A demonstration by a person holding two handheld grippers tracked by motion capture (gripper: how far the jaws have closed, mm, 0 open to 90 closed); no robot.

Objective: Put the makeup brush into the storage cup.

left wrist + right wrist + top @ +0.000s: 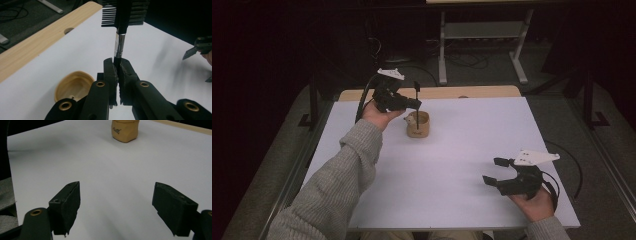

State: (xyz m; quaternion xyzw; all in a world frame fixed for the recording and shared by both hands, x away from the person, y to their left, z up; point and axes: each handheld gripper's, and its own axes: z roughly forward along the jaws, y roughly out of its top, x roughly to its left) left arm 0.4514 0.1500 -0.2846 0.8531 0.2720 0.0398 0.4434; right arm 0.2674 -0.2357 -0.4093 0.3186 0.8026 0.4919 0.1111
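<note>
Left gripper (117,75) is clamped on the handle of a black comb/brush (122,15), held upright with the bristle head up, right over the tan cup (417,124). Looks like the handle end is lined up with the cup mouth, so it's probably being stood in the cup or pulled out; can't tell which. Right gripper (497,171) sits well apart from the cup, jaws spread, holding nothing, likely parked. White table (472,150) around the cup is bare, so nothing blocks the path.

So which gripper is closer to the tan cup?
Left. The left gripper is just above the cup, shut on a comb. The right gripper is open, far off near the table's front right.
</note>
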